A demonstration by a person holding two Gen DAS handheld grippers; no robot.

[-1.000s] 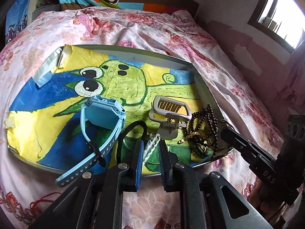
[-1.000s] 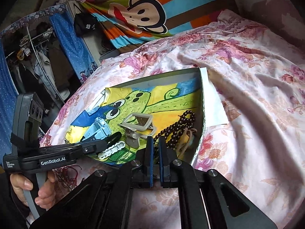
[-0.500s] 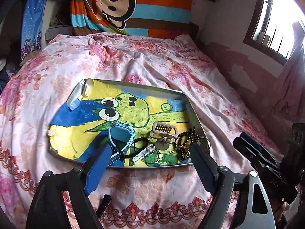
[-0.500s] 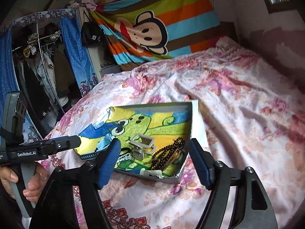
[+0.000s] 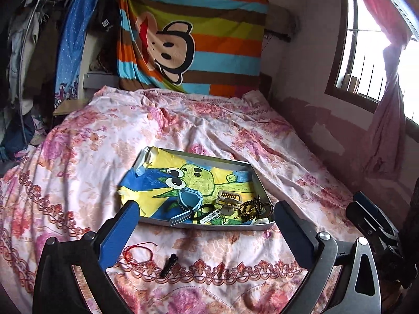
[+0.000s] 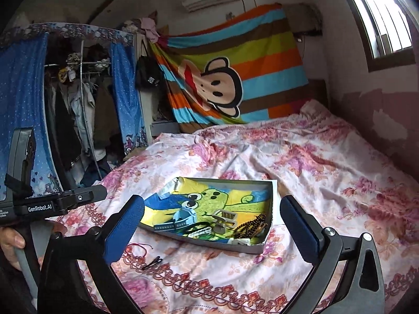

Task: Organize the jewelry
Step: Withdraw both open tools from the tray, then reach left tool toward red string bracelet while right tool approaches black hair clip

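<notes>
I can read one brand clearly — "GenRobot.AI", in white letters on a black label on the side of my left gripper (image 6: 86,197), seen from the right wrist. Just below it, at the picture's left edge, there is smaller white print on the same body, cut off and too small for me to make out. The black cap (image 6: 149,74) hanging by the striped blanket (image 6: 262,60) has pale characters on its front; from the left wrist the same cap (image 5: 106,22) shows pale lettering too — neither can be read. I find nothing legible on the tray (image 5: 258,183) or on its drawing.
</notes>
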